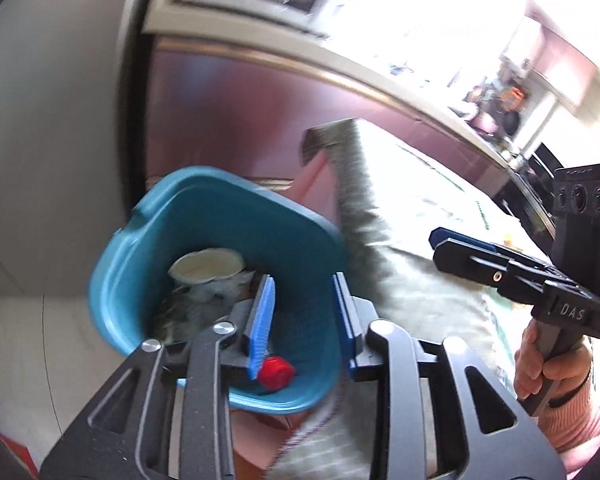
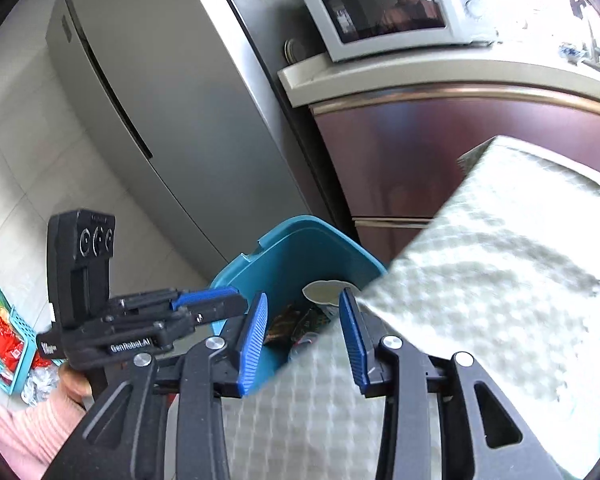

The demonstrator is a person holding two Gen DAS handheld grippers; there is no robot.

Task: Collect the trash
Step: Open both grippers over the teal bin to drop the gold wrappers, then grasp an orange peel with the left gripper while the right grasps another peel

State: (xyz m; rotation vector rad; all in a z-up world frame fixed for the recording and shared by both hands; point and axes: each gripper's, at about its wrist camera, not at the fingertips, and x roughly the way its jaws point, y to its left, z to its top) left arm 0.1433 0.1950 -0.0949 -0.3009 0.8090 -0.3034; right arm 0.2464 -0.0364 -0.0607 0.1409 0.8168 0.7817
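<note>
Kitchen floor holds a blue bin (image 1: 172, 240) beside the clothed table (image 2: 500, 260); both tools part-open, empty.

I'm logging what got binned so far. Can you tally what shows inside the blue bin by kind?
Red bottle cap: 1
Paper cup: 1
Printed wrappers: cannot count, call it 1 clump
Total: 3 distinct kinds in the blue bin

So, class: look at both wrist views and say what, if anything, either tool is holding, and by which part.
Nothing is held. The left tool stands open above the blue bin, a red cap just below its pads. The right tool is open and empty too.
</note>
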